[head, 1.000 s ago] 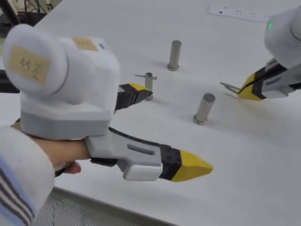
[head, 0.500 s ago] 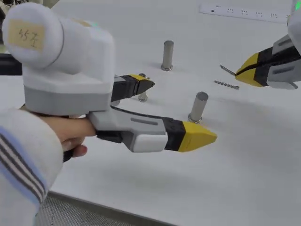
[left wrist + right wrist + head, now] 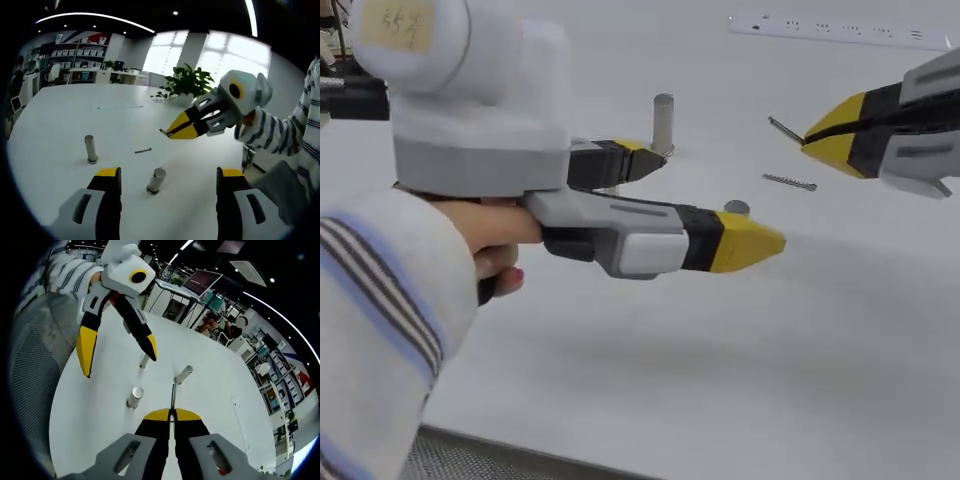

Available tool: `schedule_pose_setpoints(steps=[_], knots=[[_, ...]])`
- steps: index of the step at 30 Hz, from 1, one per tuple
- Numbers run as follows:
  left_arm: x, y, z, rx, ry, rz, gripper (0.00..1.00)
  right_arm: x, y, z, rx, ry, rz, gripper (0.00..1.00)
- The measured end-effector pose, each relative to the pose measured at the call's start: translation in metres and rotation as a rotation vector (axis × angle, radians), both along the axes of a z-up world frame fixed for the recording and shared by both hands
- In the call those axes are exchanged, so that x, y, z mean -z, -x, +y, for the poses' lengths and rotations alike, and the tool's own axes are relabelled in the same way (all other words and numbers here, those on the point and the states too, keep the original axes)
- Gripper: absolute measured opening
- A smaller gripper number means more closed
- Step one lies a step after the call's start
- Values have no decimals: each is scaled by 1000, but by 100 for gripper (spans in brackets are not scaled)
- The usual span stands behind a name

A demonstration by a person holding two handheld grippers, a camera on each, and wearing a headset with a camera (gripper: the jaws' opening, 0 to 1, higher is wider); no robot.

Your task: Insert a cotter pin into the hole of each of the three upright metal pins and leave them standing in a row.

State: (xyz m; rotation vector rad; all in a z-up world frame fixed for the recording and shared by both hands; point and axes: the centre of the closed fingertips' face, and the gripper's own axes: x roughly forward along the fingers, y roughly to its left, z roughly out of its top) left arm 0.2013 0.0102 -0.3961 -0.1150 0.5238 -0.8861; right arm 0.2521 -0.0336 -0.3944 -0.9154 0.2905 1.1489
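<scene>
While held clear of the white table [image 3: 650, 380] at 9 o'clock of the head view: left gripper [image 3: 725, 200], gripped by a hand [image 3: 495, 245] below a striped sleeve [image 3: 380, 310], jaws spread wide with nothing between them. Just beyond the upper jaw, toward 12 o'clock, a metal pin [image 3: 663, 118], upright, long axis vertical. Behind the lower jaw's yellow tip, the top of a second metal pin [image 3: 737, 208], the rest hidden. Toward 2 o'clock, a loose cotter pin [image 3: 790, 181] flat on the table, long axis near the 9-to-3 line. At 3 o'clock, right gripper [image 3: 808, 141], jaws pinched on a held cotter pin [image 3: 782, 128], free end aimed at 10 o'clock, clear of the table.

Left gripper view: metal pin [image 3: 90, 149] at 8 o'clock, loose cotter pin [image 3: 143, 150] near centre, second metal pin [image 3: 157, 181] at 6 o'clock between the wide jaws, right gripper [image 3: 172, 134] at 3 o'clock, tip toward 9 o'clock.

Right gripper view: second metal pin [image 3: 134, 396] at 9 o'clock, a third metal pin [image 3: 144, 361] beside the dark jaw tip of the left gripper [image 3: 120, 365], held cotter pin [image 3: 172, 397] in line with the jaws, pointing to 12 o'clock toward the metal pin [image 3: 183, 374].
</scene>
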Motion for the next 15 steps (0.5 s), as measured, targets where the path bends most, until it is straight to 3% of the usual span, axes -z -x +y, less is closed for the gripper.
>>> schedule_pose_setpoints(steps=[3, 10, 11, 15], knots=[[-1, -3, -2, 4, 7, 6, 72, -1, -2, 3, -10, -5, -11, 0], [-13, -12, -11, 18, 74, 24, 61, -5, -9, 7, -29, -15, -35, 0], [-14, -12, -12, 21, 78, 23, 59, -3, 14, 5, -30, -15, -44, 0], [-17, -13, -17, 37, 94, 34, 52, -1, 28, 6, -32, -6, -55, 0]])
